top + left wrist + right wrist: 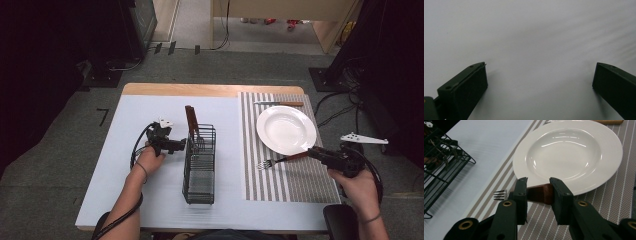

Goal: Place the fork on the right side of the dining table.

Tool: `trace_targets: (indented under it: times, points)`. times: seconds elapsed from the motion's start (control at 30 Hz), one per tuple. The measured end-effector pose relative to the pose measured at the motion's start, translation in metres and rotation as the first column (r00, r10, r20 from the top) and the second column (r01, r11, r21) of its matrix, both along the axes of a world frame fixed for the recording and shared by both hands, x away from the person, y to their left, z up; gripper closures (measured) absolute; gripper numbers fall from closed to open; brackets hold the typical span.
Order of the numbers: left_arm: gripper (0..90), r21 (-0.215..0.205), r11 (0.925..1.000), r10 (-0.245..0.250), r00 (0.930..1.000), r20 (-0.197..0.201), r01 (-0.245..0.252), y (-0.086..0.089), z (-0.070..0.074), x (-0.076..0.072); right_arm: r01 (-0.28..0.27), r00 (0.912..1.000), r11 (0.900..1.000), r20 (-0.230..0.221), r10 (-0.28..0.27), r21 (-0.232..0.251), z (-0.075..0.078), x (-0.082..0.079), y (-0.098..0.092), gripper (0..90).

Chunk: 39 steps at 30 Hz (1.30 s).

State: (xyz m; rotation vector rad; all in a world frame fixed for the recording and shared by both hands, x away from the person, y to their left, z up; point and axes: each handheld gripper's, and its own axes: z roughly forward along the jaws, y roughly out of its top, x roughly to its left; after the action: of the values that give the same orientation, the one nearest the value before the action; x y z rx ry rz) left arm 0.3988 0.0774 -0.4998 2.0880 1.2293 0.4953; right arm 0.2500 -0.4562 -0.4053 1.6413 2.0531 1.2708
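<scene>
Grey floor surrounds a pale-covered table [150,200] with a striped placemat [290,185]. Its black wire basket [200,165] holds brown-handled cutlery. On the placemat beside the white plate [286,130], the fork [276,161] lies tines leftward, handle between the right gripper's [538,192] slightly parted jaws. The left gripper [539,77] gapes wide, empty

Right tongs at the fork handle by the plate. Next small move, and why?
Probably open the right tongs a bit more and back off toward the person. The fork already lies on the striped mat just in front of the plate, tines pointing at the rack. Its wooden handle sits between the jaws, which look slightly parted, so the placing seems done.
</scene>
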Motion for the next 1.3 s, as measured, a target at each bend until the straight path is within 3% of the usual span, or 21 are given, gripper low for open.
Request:
trace_targets:
  times: [0.3, 0.53, 0.7, 0.97, 1.2, 1.3]
  points:
    - [0.0, 0.001, 1.0, 0.0, 1.0, 0.0, 0.0, 0.0, 0.0, 0.0, -0.025, 0.9997, 1.0, 0.002, 0.025, -0.001, -0.015, 0.003, -0.012, 65.4]
    - [0.0, 0.0, 1.0, 0.0, 1.0, 0.0, 0.0, 0.0, 0.0, 0.0, -0.024, 0.9997, 0.999, 0.0, 0.024, 0.032, -0.026, 0.003, -0.021, 64.7]
    - [0.0, 0.0, 1.0, 0.0, 1.0, 0.0, 0.0, 0.0, 0.0, 0.0, -0.028, 0.9996, 1.0, -0.011, 0.028, -0.004, -0.034, 0.001, -0.024, 62.7]
    - [0.0, 0.0, 1.0, 0.0, 1.0, 0.0, 0.0, 0.0, 0.0, 0.0, -0.025, 0.9993, 1.0, -0.029, 0.026, 0.015, -0.044, 0.0, -0.03, 61.5]
    - [0.0, 0.001, 1.0, 0.0, 1.0, 0.0, 0.0, 0.0, 0.0, 0.0, -0.04, 0.9987, 0.999, -0.031, 0.04, -0.01, -0.05, 0.001, -0.031, 60.0]
    - [0.0, 0.001, 1.0, 0.0, 1.0, 0.0, 0.0, 0.0, 0.0, 0.0, -0.04, 0.9978, 0.999, -0.053, 0.04, -0.013, -0.055, 0.003, -0.032, 59.2]
